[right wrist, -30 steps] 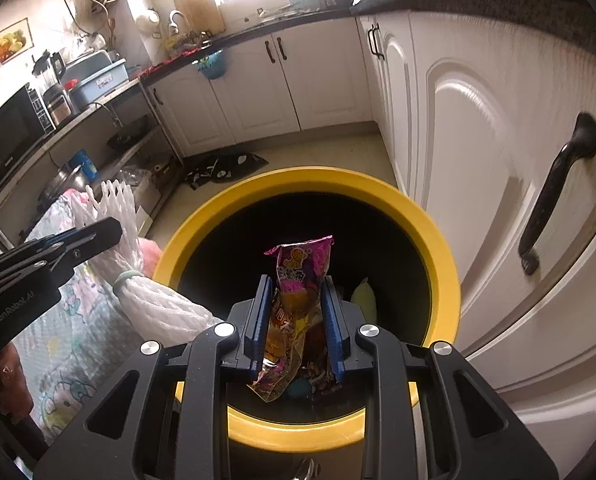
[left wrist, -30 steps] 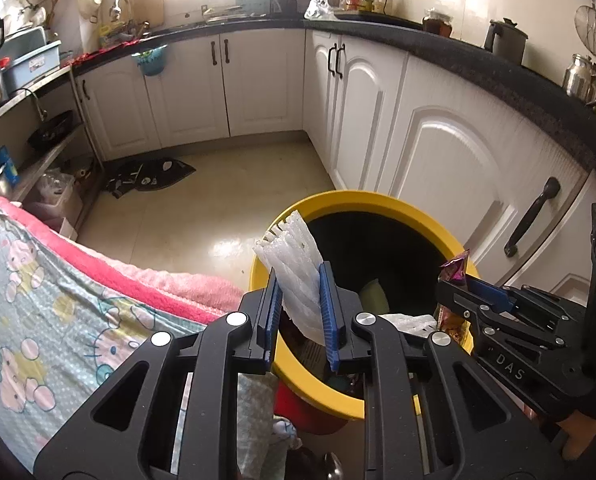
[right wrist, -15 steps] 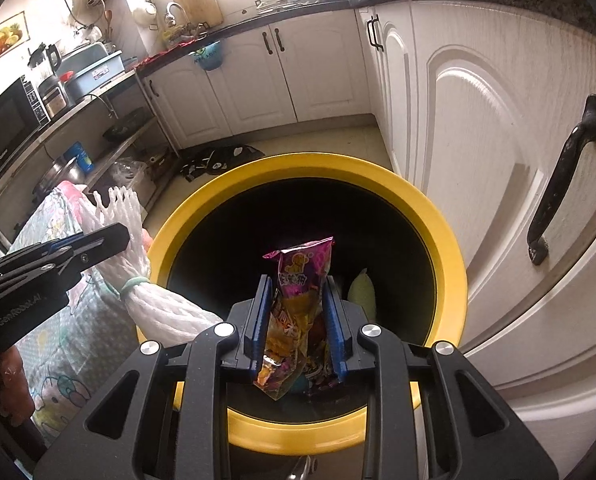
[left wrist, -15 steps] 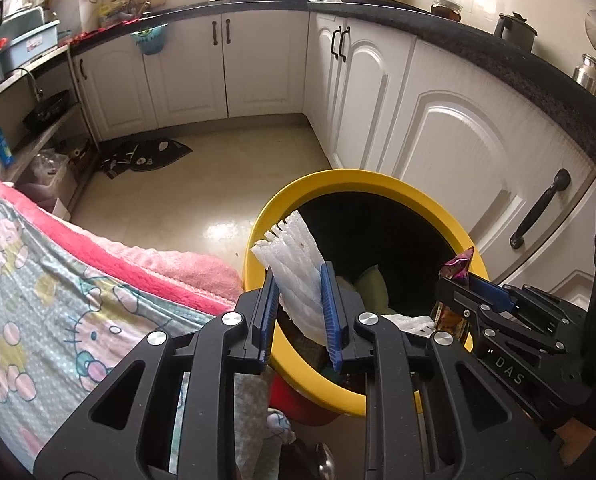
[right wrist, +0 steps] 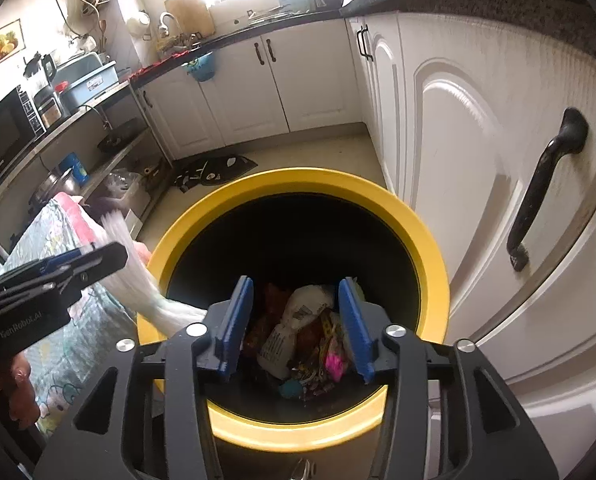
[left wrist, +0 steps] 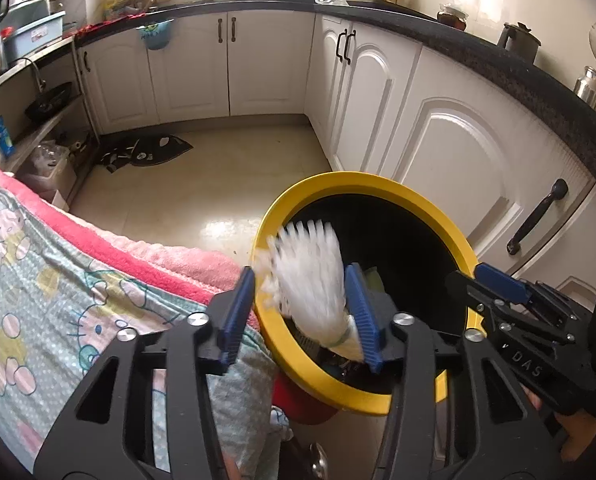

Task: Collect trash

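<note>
A yellow-rimmed trash bin (left wrist: 382,184) (right wrist: 426,248) with a black inside stands on the kitchen floor. My left gripper (left wrist: 300,314) is open over its near rim; a white bundle of plastic strips (left wrist: 312,276) (right wrist: 137,276) sits blurred between the jaws, leaning on the right finger. My right gripper (right wrist: 293,320) is open and empty over the bin's mouth. Several wrappers and a white bag (right wrist: 298,320) lie at the bin's bottom. The right gripper also shows in the left wrist view (left wrist: 498,284).
White cabinet doors with black handles (right wrist: 538,200) stand close to the right of the bin. A table with a Hello Kitty cloth and pink towel (left wrist: 57,260) lies to the left. A dark mat (left wrist: 149,152) lies on the floor beyond.
Both grippers have opened. The colourful snack wrapper has dropped from the right gripper into the bin. The white bundle is loose and blurred between the left jaws.
</note>
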The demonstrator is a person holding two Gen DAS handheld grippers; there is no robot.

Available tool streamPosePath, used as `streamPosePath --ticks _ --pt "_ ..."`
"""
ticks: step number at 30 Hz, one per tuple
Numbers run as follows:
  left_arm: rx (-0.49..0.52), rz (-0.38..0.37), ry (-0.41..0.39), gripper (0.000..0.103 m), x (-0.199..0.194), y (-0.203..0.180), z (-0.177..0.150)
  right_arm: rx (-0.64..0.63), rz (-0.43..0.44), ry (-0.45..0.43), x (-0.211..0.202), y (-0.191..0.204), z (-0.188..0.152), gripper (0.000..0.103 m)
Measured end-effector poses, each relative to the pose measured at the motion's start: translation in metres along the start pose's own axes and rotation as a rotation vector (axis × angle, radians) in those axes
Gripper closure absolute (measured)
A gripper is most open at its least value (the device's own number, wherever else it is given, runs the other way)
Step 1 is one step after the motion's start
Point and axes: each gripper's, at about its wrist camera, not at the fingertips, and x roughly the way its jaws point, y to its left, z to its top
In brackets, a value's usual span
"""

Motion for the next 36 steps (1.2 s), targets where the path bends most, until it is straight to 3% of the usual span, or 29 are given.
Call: streamPosePath --ticks 7,12,22,36 --pt "-0.024 -0.005 -0.018 0.035 -0.016 0.009 -0.001 0.018 -0.008 -0.041 -0.018 0.0 0.006 0.042" --pt "-0.046 0.005 -0.052 0.012 -0.041 0.024 -0.003 0.015 -0.009 -0.076 -0.034 0.009 0.01 0.029" --pt "-0.134 0.05 -0.134 0.011 -0.1 0.064 -0.014 -0.027 0.007 -0.165 -0.074 0.051 0.007 0.009" --pt "-0.168 0.138 -0.256 0.011 -0.173 0.089 -0.053 -0.198 0.017 -0.37 -0.146 0.118 -0.021 0.006"
